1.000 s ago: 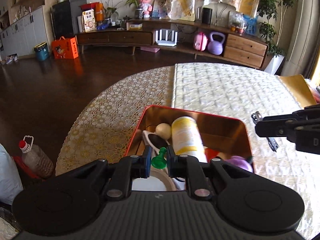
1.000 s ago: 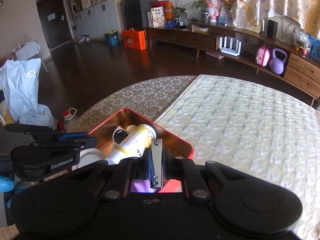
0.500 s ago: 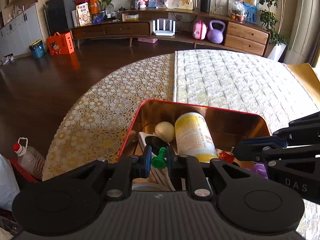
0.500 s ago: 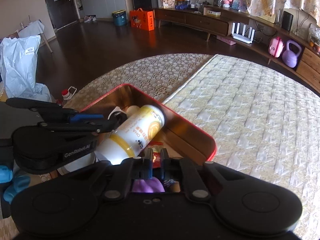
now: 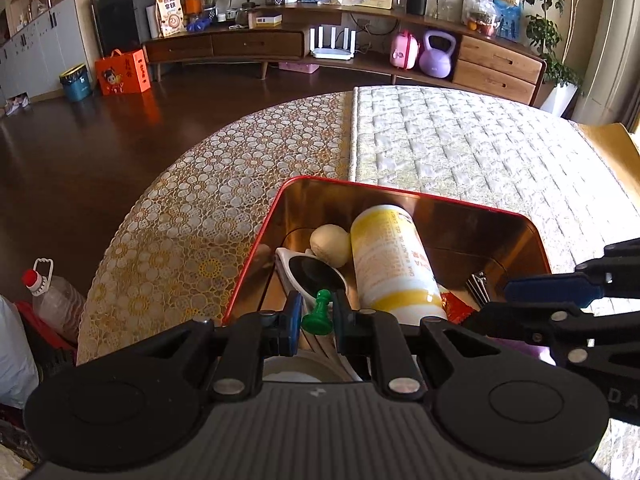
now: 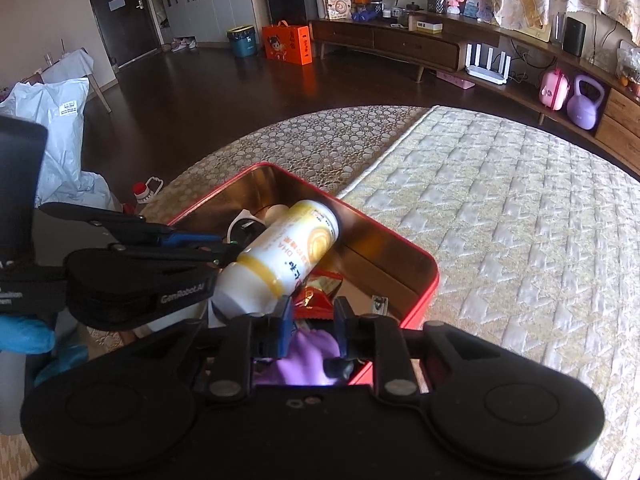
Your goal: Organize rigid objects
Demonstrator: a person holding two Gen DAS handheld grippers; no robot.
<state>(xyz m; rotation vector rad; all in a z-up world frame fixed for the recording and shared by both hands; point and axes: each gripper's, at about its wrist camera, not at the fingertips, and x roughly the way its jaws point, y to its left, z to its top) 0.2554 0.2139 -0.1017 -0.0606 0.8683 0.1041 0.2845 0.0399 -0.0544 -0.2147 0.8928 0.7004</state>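
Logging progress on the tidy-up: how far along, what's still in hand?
Mostly packed: the red tin already holds the white-and-yellow bottle, sunglasses, a pale ball and nail clippers. The right gripper is open and empty. The left gripper holds a green chess pawn over the tin; dropping it remains.

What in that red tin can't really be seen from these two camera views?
- Soft purple object: mostly hidden behind the right gripper in both views.
- Red-and-gold packet: half hidden under the yellow-banded white bottle.
- White round item: hidden behind the left gripper, left view.
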